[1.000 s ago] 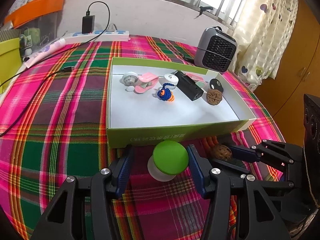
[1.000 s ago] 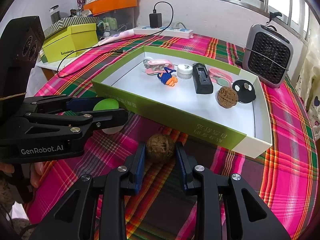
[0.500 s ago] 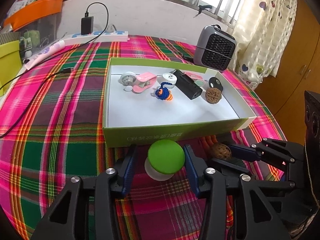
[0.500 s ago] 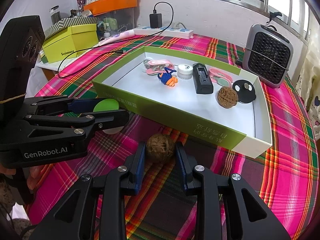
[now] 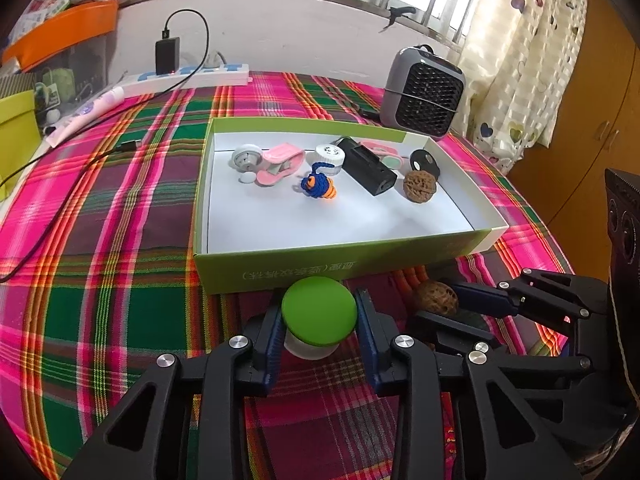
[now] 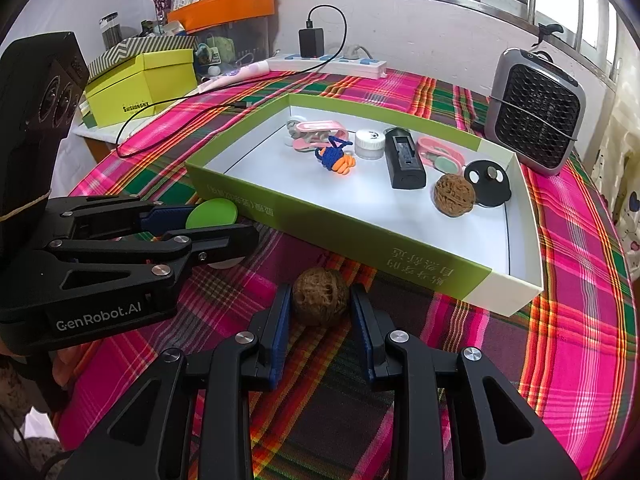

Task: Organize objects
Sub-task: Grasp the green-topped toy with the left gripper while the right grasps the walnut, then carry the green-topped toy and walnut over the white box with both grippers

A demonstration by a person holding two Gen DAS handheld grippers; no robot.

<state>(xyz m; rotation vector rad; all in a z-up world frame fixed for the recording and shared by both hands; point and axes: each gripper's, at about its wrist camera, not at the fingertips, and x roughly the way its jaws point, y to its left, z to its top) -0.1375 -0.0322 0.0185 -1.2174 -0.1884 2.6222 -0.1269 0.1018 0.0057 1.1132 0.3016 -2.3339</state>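
A green-rimmed white box (image 5: 224, 264) (image 6: 360, 236) lies on the plaid cloth and holds small items, among them a walnut (image 5: 419, 185) (image 6: 455, 193). My left gripper (image 5: 320, 316) is closed on a small white jar with a green lid (image 5: 319, 311) just in front of the box's near wall; the jar also shows in the right wrist view (image 6: 211, 213). My right gripper (image 6: 320, 304) brackets a second walnut (image 6: 320, 295) (image 5: 437, 298) on the cloth, pads touching or nearly touching it.
Inside the box lie a black device (image 5: 370, 166), pink clips (image 5: 278, 160), a white cap (image 5: 330, 155), a blue-orange knot toy (image 5: 318, 186). A grey fan heater (image 5: 422, 92) stands behind. A power strip (image 5: 192, 76), cables, and a yellow box (image 6: 140, 84) sit far left.
My left gripper's jaws have narrowed from wide open onto the green-lidded jar. The right gripper and its walnut have stayed in place.
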